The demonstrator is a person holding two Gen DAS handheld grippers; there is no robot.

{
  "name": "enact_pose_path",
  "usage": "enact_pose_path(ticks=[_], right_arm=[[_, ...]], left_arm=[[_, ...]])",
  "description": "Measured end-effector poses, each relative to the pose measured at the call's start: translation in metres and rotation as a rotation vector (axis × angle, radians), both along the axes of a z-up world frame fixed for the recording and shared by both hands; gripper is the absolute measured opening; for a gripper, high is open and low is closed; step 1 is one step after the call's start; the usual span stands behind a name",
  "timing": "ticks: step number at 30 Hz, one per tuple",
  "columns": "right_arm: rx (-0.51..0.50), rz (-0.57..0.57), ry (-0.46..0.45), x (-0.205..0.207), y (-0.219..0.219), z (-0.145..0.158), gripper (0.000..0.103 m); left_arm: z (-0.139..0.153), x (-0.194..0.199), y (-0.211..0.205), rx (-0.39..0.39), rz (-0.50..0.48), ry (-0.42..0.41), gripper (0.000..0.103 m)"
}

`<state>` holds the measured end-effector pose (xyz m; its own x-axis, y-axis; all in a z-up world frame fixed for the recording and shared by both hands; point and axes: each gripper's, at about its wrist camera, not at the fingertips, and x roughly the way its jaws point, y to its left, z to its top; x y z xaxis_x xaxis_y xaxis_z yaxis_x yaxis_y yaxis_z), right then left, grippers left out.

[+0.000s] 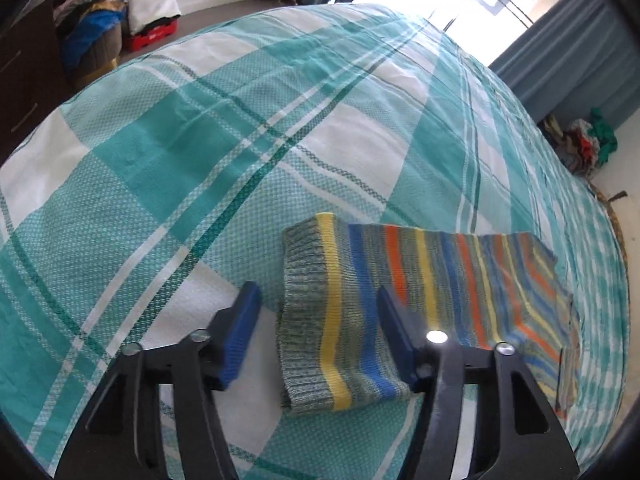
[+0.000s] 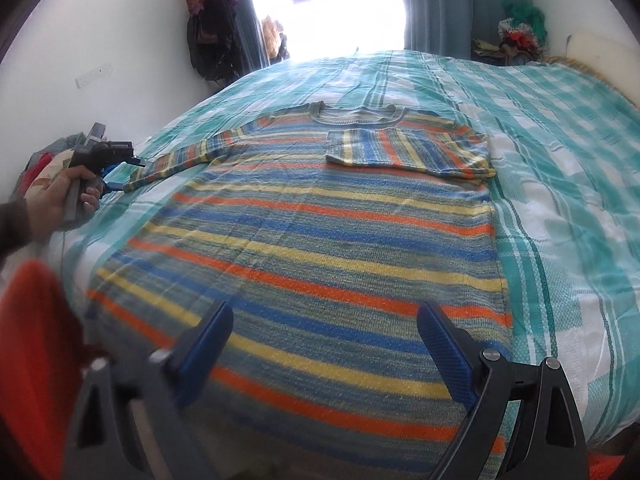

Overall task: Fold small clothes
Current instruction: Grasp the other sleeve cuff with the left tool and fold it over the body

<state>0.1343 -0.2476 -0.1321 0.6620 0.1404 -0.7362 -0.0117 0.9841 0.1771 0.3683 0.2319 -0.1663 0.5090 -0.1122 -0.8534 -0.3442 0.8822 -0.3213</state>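
Note:
A knitted sweater (image 2: pixel 320 240) striped in blue, orange, yellow and grey-green lies flat on a teal-and-white checked bedsheet (image 2: pixel 560 200), neck toward the window. One sleeve (image 2: pixel 400 148) is folded across the chest. The other sleeve (image 2: pixel 180 156) stretches out to the left. Its ribbed cuff (image 1: pixel 320 320) lies between the blue pads of my left gripper (image 1: pixel 320 336); the left pad stands clear of the cloth, so it is open. In the right wrist view a hand (image 2: pixel 64 196) holds that left gripper (image 2: pixel 120 172) at the sleeve's end. My right gripper (image 2: pixel 324 344) hangs open over the sweater's hem.
A dark dresser (image 1: pixel 24 80), heaped clothes and a red crate (image 1: pixel 152 38) stand beyond the bed. Blue curtains (image 1: pixel 580 60) flank a bright window, with a clothes pile (image 1: pixel 588 144) below. Garments hang on the wall (image 2: pixel 210 36). Something red and blurred (image 2: pixel 32 340) fills the lower left.

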Motion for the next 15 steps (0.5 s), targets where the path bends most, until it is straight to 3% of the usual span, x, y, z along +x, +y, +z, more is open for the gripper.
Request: enact_pose_path(ticks=[1,3,6,11,13,15], right_arm=[[0.001,0.008,0.005,0.001,0.002,-0.001,0.092],[0.002,0.025,0.009,0.002,0.005,-0.003,0.092],[0.005,0.046,0.0,0.003,0.008,-0.002,0.092],[0.036,0.067,-0.006,0.003,0.009,-0.001,0.092],[0.042,0.07,-0.005,0.003,0.009,-0.001,0.092],[0.045,0.072,-0.009,0.002,0.009,0.0,0.092]], left_arm=[[0.002,0.007,-0.008,0.02,-0.024,0.021,0.004],[0.023,0.019,-0.03,0.104,-0.055,0.005,0.002],[0.076,0.039,-0.089,0.185,-0.195,-0.082,0.002],[0.156,0.057,-0.234,0.157,-0.504,-0.236,0.002],[0.164,0.058,-0.292,0.136,-0.61,-0.263,0.003],[0.153,0.054,-0.341,0.093,-0.696,-0.254,0.007]])
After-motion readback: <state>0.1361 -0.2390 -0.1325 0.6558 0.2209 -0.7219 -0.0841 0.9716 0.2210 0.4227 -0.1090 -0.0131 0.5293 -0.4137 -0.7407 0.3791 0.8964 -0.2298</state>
